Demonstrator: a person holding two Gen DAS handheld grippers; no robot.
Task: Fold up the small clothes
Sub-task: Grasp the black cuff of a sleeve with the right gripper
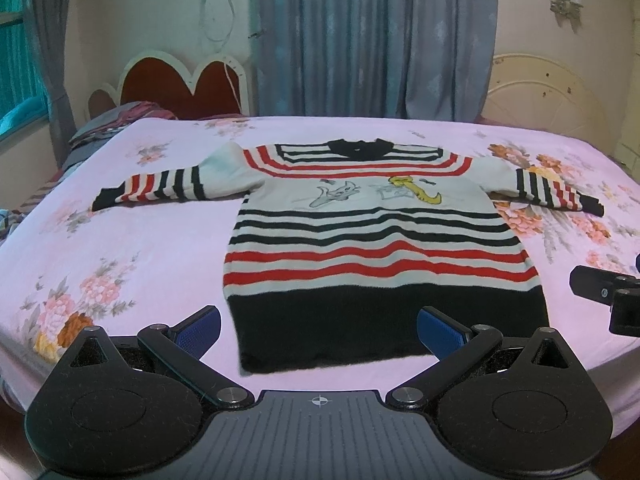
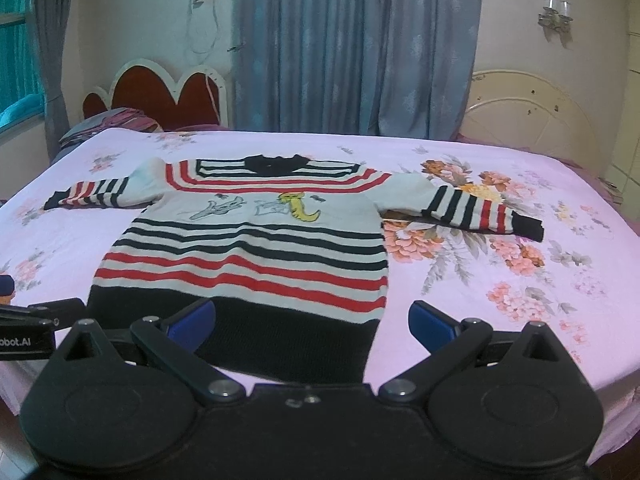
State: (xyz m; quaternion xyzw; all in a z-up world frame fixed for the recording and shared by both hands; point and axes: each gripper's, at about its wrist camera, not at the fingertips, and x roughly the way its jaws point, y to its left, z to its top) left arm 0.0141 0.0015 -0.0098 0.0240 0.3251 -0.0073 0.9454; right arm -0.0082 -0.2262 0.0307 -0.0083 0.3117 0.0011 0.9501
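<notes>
A small striped sweater (image 1: 372, 236), white with red and black stripes, a black hem and a cartoon print, lies flat on the bed with both sleeves spread out. It also shows in the right wrist view (image 2: 256, 248). My left gripper (image 1: 318, 330) is open and empty, hovering just in front of the black hem. My right gripper (image 2: 312, 320) is open and empty, in front of the hem's right part. The right gripper's body (image 1: 608, 296) shows at the right edge of the left wrist view; the left gripper's body (image 2: 36, 324) shows at the left edge of the right wrist view.
The bed has a pink flowered sheet (image 1: 120, 248). A red heart-shaped headboard (image 1: 180, 84) and a pile of dark clothes (image 1: 116, 120) are at the far left. Blue curtains (image 1: 372, 36) hang behind. A cream headboard (image 1: 540, 88) stands at the far right.
</notes>
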